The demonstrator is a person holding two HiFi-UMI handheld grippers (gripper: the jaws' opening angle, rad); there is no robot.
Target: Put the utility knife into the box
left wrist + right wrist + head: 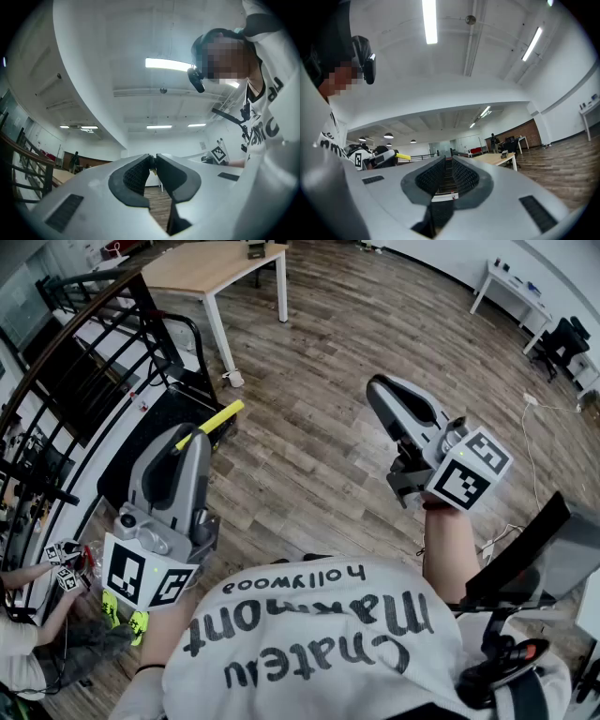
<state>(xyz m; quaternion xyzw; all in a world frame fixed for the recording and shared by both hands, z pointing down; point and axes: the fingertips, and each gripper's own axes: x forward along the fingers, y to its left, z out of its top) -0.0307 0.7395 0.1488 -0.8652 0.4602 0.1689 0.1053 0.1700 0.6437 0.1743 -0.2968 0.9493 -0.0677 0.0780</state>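
A wooden floor (pixel 328 437) is spreading below, with a table (pixel 202 268) standing beyond. The fingers of the left gripper (pixel 190 434) are clamping the yellow utility knife (pixel 223 415); those of the right gripper (pixel 377 388) are sitting nearly together, empty.

A floor of brown wooden planks (pixel 328 427) runs across a large open room. On it stand a light wooden table on white legs (pixel 211 268) near a black metal railing (pixel 75 362), and white desks (pixel 511 287) with a black office chair (pixel 562 338) along the far white wall. Overhead, a white ceiling (pixel 93 56) carries long strip lights (pixel 168 64), and a red brick wall (pixel 534 129) closes the far end
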